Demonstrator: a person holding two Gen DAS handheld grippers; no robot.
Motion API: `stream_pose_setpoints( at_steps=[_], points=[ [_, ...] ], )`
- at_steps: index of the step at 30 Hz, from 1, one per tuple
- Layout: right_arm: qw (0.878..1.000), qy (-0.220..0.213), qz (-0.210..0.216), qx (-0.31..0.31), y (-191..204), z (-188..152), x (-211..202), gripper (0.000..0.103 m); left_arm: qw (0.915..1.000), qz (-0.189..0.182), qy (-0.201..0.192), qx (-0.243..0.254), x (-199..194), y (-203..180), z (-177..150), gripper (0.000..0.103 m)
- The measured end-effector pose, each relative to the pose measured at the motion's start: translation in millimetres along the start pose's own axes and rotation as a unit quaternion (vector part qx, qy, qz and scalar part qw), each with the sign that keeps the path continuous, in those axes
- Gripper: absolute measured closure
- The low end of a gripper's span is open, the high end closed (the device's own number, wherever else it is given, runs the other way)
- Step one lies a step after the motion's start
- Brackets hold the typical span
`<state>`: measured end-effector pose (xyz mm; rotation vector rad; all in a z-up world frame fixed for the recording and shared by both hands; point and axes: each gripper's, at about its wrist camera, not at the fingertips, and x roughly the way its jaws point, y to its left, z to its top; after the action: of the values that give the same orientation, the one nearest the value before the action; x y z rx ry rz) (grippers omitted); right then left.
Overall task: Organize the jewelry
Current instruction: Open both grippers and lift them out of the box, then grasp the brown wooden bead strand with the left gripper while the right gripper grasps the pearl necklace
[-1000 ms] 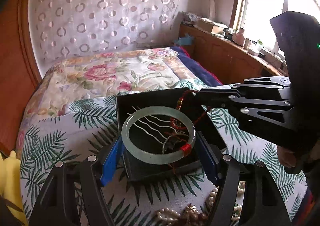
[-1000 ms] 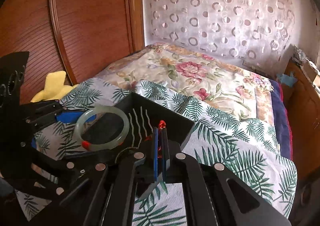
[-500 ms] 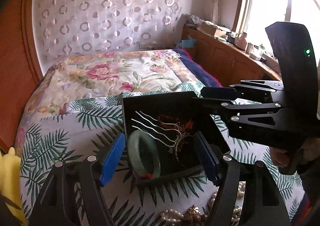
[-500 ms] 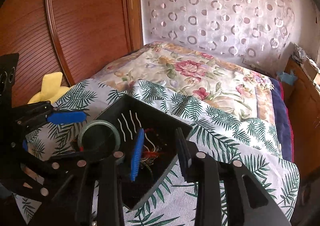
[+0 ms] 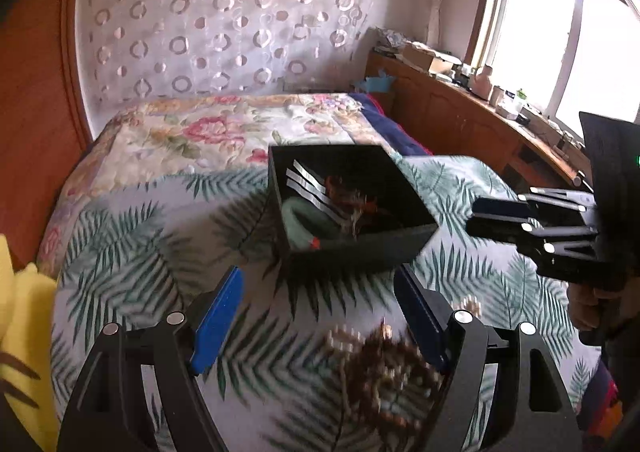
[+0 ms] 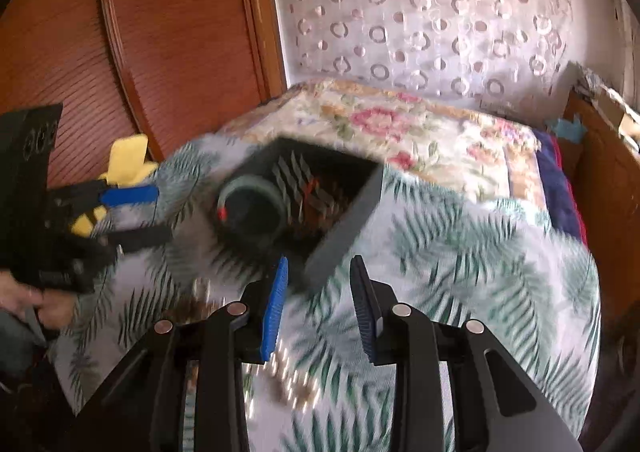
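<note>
A black open jewelry box (image 5: 400, 248) (image 6: 344, 224) sits on the leaf-print bedspread. Inside it a pale green jade bangle (image 5: 298, 226) (image 6: 276, 196) with a red thread wrap leans against the near wall, beside red-beaded strings (image 5: 352, 204). My left gripper (image 5: 318, 316) is open and empty, pulled back in front of the box. My right gripper (image 6: 318, 304) is open and empty, near the box's corner; it also shows in the left wrist view (image 5: 500, 218). A blurred heap of pearl and bead necklaces (image 5: 384, 368) (image 6: 280, 376) lies on the bedspread under the grippers.
A yellow soft toy (image 5: 20, 332) (image 6: 124, 160) lies at the bed's left edge by the wooden headboard (image 6: 160, 52). A floral quilt (image 5: 224, 128) covers the far bed. A wooden cabinet (image 5: 472, 124) with clutter runs under the window at right.
The left gripper let go of the jade bangle, which dropped into the box. The right gripper opened and released the red-beaded string. Both grippers have drawn back from the box.
</note>
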<state>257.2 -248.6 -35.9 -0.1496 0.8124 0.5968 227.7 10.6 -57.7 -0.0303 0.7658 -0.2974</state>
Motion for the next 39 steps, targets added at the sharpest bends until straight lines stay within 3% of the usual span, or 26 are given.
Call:
stream_pose_setpoints(
  at_steps=[5, 11, 18, 20, 22, 35, 37, 39],
  points=[
    [1.0, 0.023, 0.002, 0.012, 7.1, -35.2, 1.0, 0.068, 0.9996, 0.002, 0.029, 0.003, -2.3, 0.6, -26.7, 0.029],
    [0.999, 0.027, 0.009, 0.022, 16.8, -48.5, -0.3, 0.068, 0.9984, -0.005, 0.056, -0.002, -4.2, -6.4, -53.1, 0.03],
    [1.0, 0.026, 0.005, 0.012, 23.7, -53.2, -3.7, 0.068, 0.9973, -0.025, 0.069, -0.002, -8.2, -28.1, -72.2, 0.052],
    [1.0, 0.025, 0.007, 0.012, 26.3, -56.0, -5.3, 0.068, 0.9969, -0.03, 0.072, -0.007, -8.0, -31.7, -73.3, 0.066],
    [1.0, 0.024, 0.009, 0.011, 27.7, -58.4, -6.7, 0.068, 0.9963, -0.038, 0.075, -0.015, -7.4, -33.7, -76.4, 0.072],
    [0.999, 0.028, 0.019, 0.016, 36.3, -74.0, -11.1, 0.068, 0.9956, -0.02, 0.087, -0.03, 7.5, -42.7, -77.9, 0.074],
    [0.999, 0.028, 0.023, 0.015, 38.0, -74.6, -10.8, 0.068, 0.996, -0.011, 0.085, -0.025, 8.4, -43.1, -77.8, 0.085],
    [0.999, 0.029, 0.025, 0.013, 38.7, -74.8, -9.8, 0.068, 0.9963, -0.016, 0.081, -0.024, 5.8, -40.7, -78.4, 0.087]
  ],
)
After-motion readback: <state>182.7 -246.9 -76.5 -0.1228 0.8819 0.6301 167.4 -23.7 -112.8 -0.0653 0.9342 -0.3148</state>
